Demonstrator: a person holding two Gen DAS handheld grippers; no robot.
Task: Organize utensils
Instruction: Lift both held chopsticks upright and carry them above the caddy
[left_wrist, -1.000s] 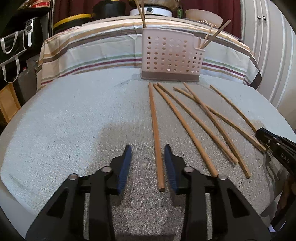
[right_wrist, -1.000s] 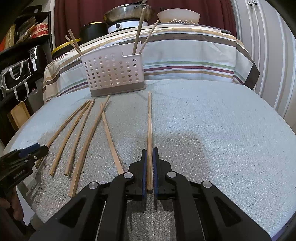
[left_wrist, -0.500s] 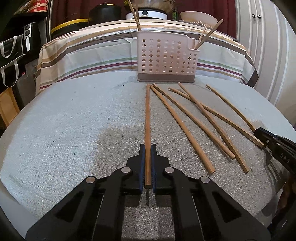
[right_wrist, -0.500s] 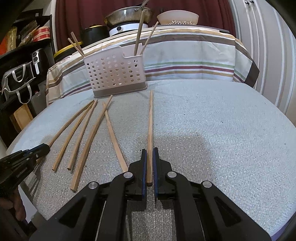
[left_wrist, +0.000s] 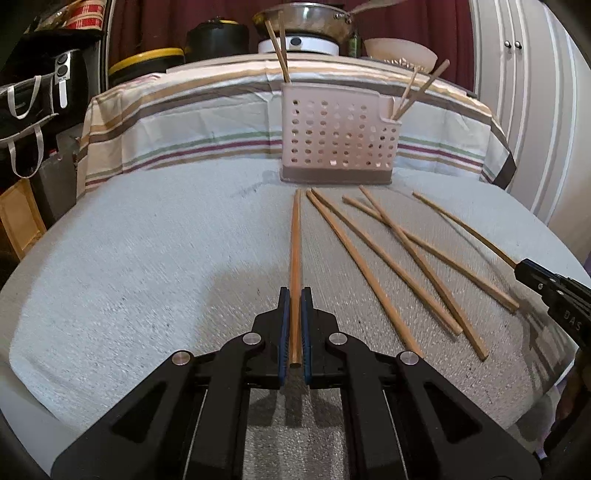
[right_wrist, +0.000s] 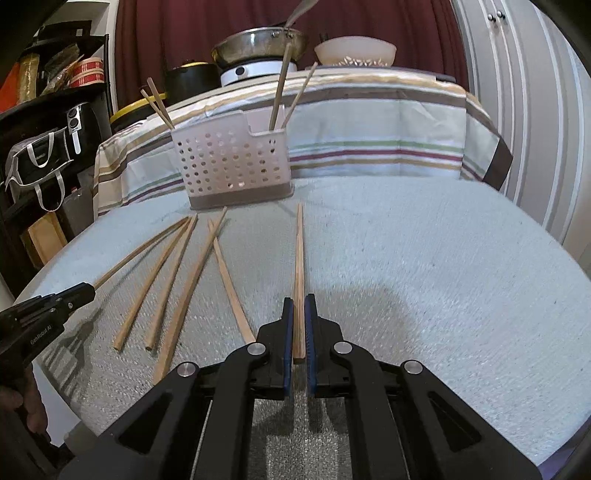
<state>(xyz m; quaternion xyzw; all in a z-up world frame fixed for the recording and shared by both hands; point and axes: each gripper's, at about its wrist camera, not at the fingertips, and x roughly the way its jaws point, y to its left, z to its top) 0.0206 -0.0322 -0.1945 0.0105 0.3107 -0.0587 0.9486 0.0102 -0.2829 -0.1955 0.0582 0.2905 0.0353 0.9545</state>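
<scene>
Wooden chopsticks: four loose ones (left_wrist: 384, 254) flat on the table, fanned and partly crossing, before the perforated pink holder (left_wrist: 338, 138) (upright, two chopsticks (left_wrist: 277, 50) in each end), plus two gripper-clamped.

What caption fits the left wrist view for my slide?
Left gripper shut on a chopstick, four loose chopsticks beside it, perforated holder ahead.
</scene>
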